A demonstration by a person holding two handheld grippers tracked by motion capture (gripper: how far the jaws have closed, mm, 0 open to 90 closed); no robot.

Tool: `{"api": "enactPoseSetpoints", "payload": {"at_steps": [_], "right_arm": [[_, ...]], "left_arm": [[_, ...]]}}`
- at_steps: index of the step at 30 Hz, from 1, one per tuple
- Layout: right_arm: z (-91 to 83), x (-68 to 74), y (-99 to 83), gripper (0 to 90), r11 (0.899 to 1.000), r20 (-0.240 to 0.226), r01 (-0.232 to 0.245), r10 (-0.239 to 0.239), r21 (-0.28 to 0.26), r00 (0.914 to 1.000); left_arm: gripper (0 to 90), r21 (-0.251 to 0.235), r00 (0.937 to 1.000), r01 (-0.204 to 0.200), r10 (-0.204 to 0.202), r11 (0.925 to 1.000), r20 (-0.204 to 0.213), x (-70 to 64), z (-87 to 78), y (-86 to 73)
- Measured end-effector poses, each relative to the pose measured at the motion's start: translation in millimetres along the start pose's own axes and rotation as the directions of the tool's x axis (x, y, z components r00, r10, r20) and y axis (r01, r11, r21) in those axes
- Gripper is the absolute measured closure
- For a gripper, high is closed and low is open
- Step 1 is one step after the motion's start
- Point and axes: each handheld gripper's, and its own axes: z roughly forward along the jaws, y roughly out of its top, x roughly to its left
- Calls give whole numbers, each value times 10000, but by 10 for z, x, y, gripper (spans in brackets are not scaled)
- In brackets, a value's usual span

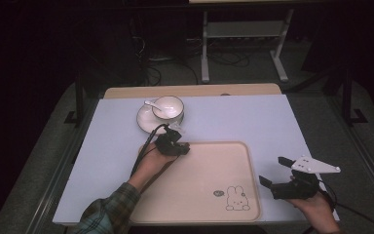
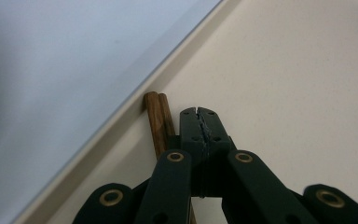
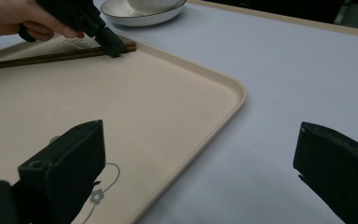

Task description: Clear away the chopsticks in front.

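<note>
Brown wooden chopsticks (image 2: 157,122) are lying along the beige plastic tray (image 1: 214,165) rim; left gripper (image 2: 199,122), jaws pressed together beside them, risks nudging them. Right gripper (image 3: 200,172) is waiting, jaws spread.

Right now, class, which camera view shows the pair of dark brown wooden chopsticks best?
The right gripper view: the pair of dark brown wooden chopsticks shows along its length, lying inside the beige tray by its rim. The left gripper view shows just the blunt tips beside the shut left gripper. In the high view I cannot make them out.
</note>
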Motion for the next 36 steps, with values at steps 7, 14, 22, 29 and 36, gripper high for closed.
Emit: {"api": "enactPoseSetpoints", "payload": {"at_steps": [7,14,22,29,36], "right_arm": [[-3,-4,0,15,10000,9,-13,13,-12,10000],[2,-3,2,15,10000,14,-6,6,1,10000],[1,1,2,15,10000,15,-9,9,-5,10000],[0,6,3,15,10000,8,12,-12,-4,10000],[1,11,7,15,10000,-1,65,-65,-6,10000]], "left_arm": [[893,124,9997,197,-196,9997,-133,82,-162,-164],[892,135,9992,394,-392,9991,-120,116,-281,-303],[892,132,9976,670,-667,9977,-203,179,-413,-452],[892,84,9953,909,-905,9958,-349,244,-556,-613],[892,98,9927,1096,-1089,9939,-512,290,-675,-739]]}}
